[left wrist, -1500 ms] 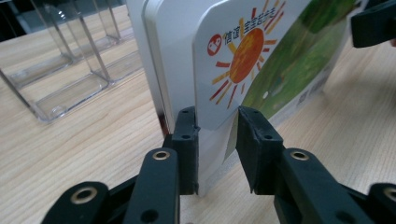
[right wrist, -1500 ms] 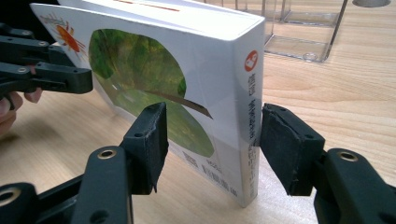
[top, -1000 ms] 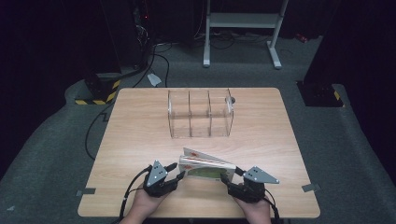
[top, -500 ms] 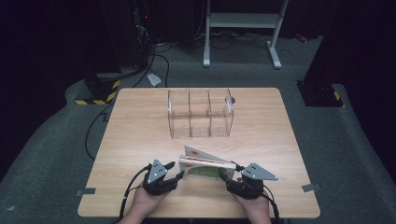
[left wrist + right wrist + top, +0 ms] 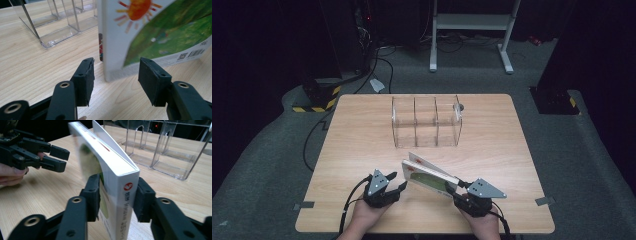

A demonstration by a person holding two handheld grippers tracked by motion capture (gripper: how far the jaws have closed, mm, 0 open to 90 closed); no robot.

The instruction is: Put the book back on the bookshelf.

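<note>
book [image 5: 430,176]: stands on its long edge on the table [image 5: 362,145], near front edge, between the two grippers; well short of the clear rack [image 5: 426,121] behind it
book cover: far cover splays away from the pages at the top, seen in right gripper view [image 5: 107,142]
right gripper [image 5: 460,188]: jaws have just been closing; pads now against both faces at the spine end [image 5: 117,197], book clamped
left gripper [image 5: 399,186]: jaws about half open, have just been opening; book corner sits in the gap [image 5: 113,72] with no pad pressing on it, holds nothing
left pads [image 5: 85,80]: left pad just beside the book's corner, right pad apart from the cover
rack: three slots, all empty, upright
risk 1: one-end grip only; if lifted, the free end may sag or swing and twist out of the pads
risk 2: loose cover could catch on a rack divider and fold when slotted
risk 3: grip sits low on the spine end; glossy cover may slip, book tips flat onto table
risk 4: left gripper close by; a nudge could push the book over or shove it against the right pads
risk 5: a swinging book could knock the light rack backward
</note>
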